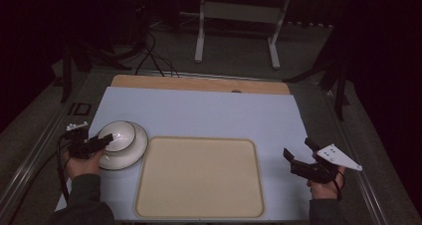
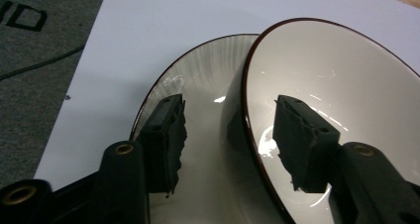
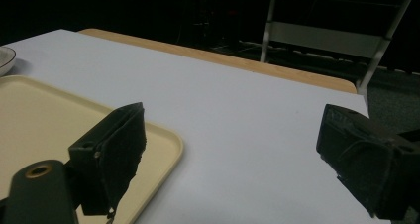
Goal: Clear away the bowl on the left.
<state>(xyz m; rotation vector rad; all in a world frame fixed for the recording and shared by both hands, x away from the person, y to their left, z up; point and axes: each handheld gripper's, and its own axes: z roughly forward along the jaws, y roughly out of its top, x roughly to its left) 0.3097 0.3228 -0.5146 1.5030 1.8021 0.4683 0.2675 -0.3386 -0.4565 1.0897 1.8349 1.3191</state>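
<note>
at the far left of the high view, the left gripper [image 1: 102, 141] reaches in from the table's left edge to the white, dark-rimmed ceramic bowl [image 1: 121, 134], which sits tilted inside a white, dark-rimmed ceramic plate [image 1: 135, 150] on the pale blue table sheet [image 1: 209, 115]. in the left gripper view the bowl's rim [image 2: 246, 100] runs up between the two black jaws: one black pad [image 2: 166, 140] is outside the bowl's wall, over the plate's ribbed surface [image 2: 208, 70], and the other pad [image 2: 299, 140] is inside the bowl's glossy white hollow [image 2: 337, 80]. the jaws stand partly closed with the wall between them; a visible gap remains between the outer pad and the bowl's wall, so the pads straddle the rim rather than press on it. whether the inner pad touches the bowl's inside cannot be told.

just to the right of the plate lies the empty cream, rounded-corner plastic tray [image 1: 199, 177], near the table's front edge, with its near corner showing in the right gripper view [image 3: 44, 115].

at the far right, well apart from the bowl and beside the tray, the right gripper [image 1: 296, 158] hovers over the bare blue sheet. its jaws are spread wide with nothing between them, one pad [image 3: 116, 149] above the tray's corner and the other [image 3: 364, 154] past the sheet's edge.
</note>
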